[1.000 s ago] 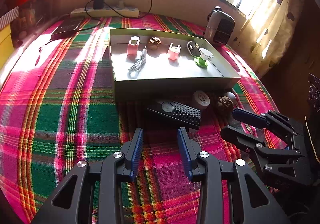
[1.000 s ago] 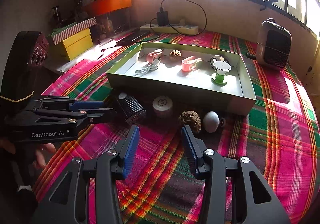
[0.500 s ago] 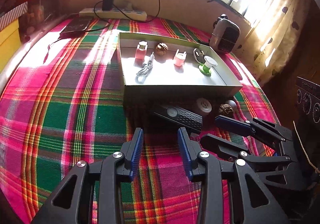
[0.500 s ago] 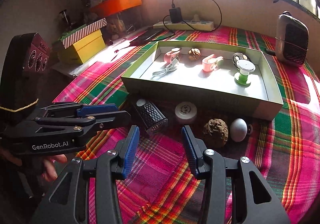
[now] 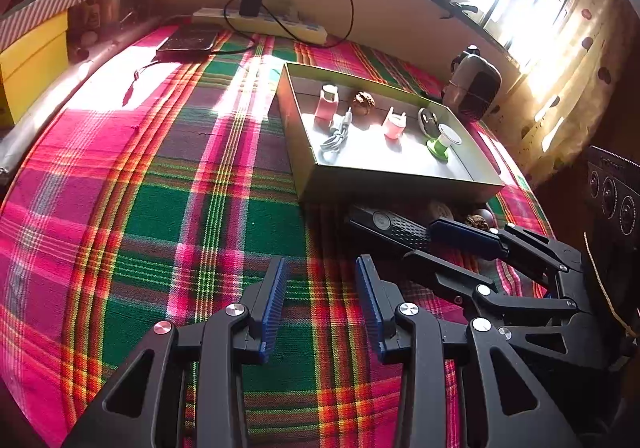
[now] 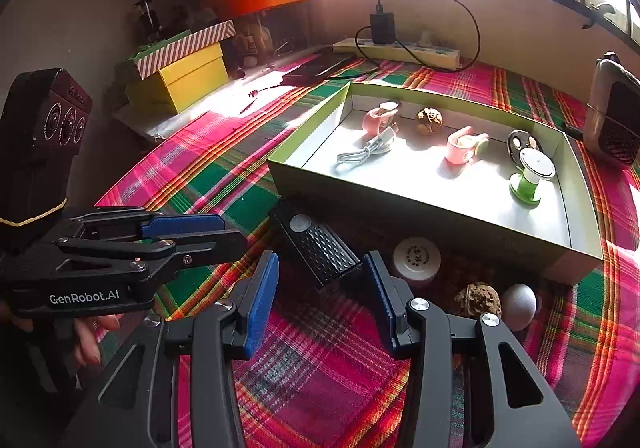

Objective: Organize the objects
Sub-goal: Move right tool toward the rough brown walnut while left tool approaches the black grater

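- Your left gripper (image 5: 320, 304) hangs low with its two blue-padded fingers spread apart and nothing between them.
- Seen from the right wrist camera, that left gripper (image 6: 224, 234) lies roughly level, fingers stacked one above the other and pointing toward the middle of the scene.
- Your left hand (image 6: 86, 336) wraps the handle beneath it; a few fingertips show below the black body.
- Your right gripper (image 6: 318, 296) also stands parted, blue pads facing each other across an empty gap.
- From the left wrist camera, the right gripper (image 5: 436, 244) reaches in from the right side, fingers angled up and leftward, just ahead of the left one.
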Motion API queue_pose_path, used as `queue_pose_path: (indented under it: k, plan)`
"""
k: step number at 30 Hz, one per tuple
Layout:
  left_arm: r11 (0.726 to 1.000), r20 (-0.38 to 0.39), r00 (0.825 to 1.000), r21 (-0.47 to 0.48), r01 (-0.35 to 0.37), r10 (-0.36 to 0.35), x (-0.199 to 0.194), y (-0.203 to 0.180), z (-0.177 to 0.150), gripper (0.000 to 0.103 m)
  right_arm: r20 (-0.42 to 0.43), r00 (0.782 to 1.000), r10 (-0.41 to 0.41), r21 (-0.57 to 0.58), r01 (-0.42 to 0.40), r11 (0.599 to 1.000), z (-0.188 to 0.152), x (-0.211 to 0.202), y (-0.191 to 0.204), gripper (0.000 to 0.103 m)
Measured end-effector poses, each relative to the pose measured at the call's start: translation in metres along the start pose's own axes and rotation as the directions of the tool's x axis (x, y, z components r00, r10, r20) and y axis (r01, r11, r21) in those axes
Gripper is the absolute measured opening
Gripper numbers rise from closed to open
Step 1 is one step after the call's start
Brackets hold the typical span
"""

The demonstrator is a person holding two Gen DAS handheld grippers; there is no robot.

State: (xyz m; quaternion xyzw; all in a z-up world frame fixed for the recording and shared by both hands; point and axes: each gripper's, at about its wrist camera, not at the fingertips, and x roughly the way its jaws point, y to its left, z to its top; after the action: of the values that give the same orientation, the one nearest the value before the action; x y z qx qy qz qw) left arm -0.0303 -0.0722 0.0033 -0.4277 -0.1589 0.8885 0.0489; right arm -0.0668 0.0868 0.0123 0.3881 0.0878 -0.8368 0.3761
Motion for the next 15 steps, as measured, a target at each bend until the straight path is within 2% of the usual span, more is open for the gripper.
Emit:
queue_pose_path:
  k: [7, 10, 15]
  plan:
    - [1.000, -0.006, 1.000, -0.007, 0.005, -0.006, 0.000, 0.004, -0.001, 0.034, -0.047, 0.998, 0.031, 0.020, -0.030, 0.999, 0.003, 0.013, -0.005, 0.045]
    - [1.000, -0.003, 1.000, -0.011, 0.008, -0.008, -0.001, 0.006, -0.001, 0.034, -0.041, 0.999, 0.033, 0.014, -0.033, 0.999, 0.003, 0.011, -0.003, 0.045]
    - [1.000, 0.008, 1.000, -0.014, 0.013, -0.013, -0.005, 0.008, 0.001, 0.034, -0.052, 0.995, 0.082, -0.001, -0.082, 0.997, 0.000, 0.010, 0.004, 0.045]
